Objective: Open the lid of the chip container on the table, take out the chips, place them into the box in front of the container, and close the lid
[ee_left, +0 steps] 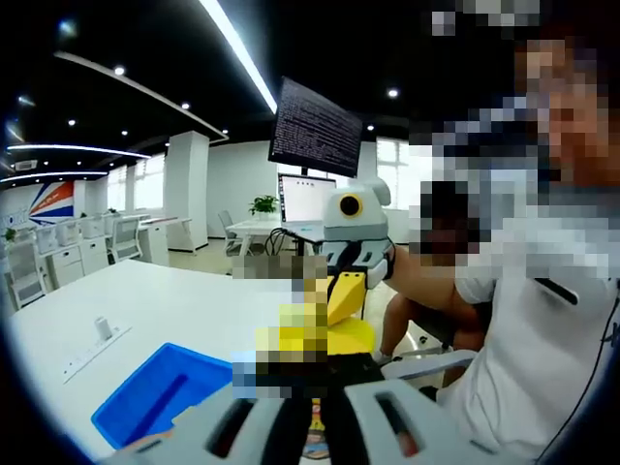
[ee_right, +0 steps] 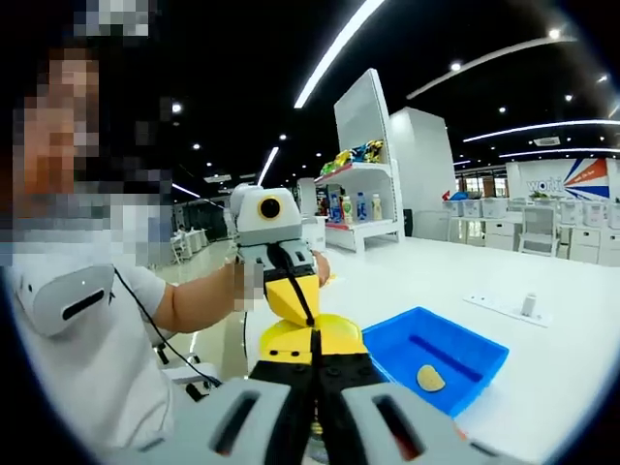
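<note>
The blue box (ee_right: 438, 356), one chip (ee_right: 430, 378) inside, sits on a white table (ee_right: 542, 358) in a bright office; both grippers' jaws look together.

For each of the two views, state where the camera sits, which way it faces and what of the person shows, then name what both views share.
Left gripper view: rides on the left gripper, looks across the white table at the right gripper; a forearm and white shirt show.
Right gripper view: rides on the right gripper, faces the left gripper and store shelves; an arm and shirt show.
Shared: the blue box, the table, and a yellow piece between the grippers. One chip lies in the box.
</note>
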`<state>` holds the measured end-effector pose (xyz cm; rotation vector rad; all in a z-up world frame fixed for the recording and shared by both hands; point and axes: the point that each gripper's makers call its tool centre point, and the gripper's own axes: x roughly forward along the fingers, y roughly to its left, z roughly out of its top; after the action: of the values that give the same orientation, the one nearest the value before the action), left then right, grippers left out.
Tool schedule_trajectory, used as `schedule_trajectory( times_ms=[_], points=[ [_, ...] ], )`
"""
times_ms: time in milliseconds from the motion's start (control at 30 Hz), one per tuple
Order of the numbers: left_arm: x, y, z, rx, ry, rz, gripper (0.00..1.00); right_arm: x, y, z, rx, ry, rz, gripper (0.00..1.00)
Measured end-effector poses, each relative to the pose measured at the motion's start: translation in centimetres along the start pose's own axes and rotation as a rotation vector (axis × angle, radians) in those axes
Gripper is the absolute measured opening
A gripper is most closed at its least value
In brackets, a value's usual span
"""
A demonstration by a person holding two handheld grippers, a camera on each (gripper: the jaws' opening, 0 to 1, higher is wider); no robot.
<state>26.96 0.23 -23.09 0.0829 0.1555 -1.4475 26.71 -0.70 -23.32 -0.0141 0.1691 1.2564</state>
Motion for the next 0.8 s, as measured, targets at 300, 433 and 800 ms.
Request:
schedule_trajectory(
  times_ms=[300, 433, 800],
  points=[
    [0.11, -0.08, 0.0, 0.022, 0.017, 0.019, 0.01, -0.07, -0.05, -0.28, -0.029, 0.01, -0.034, 0.0],
    [0.15, -0.02, 0.04, 0.009, 0.011, 0.018, 0.01, -0.01, -0.05, -0.22, -0.011, 0.001, -0.044, 0.0],
    [-0.09, -0.18, 0.22, 0.004, -0.073, -0.001, 0.01, -0.44, -0.1, -0.02, -0.01, -0.08, -0.041, 0.0]
  ],
)
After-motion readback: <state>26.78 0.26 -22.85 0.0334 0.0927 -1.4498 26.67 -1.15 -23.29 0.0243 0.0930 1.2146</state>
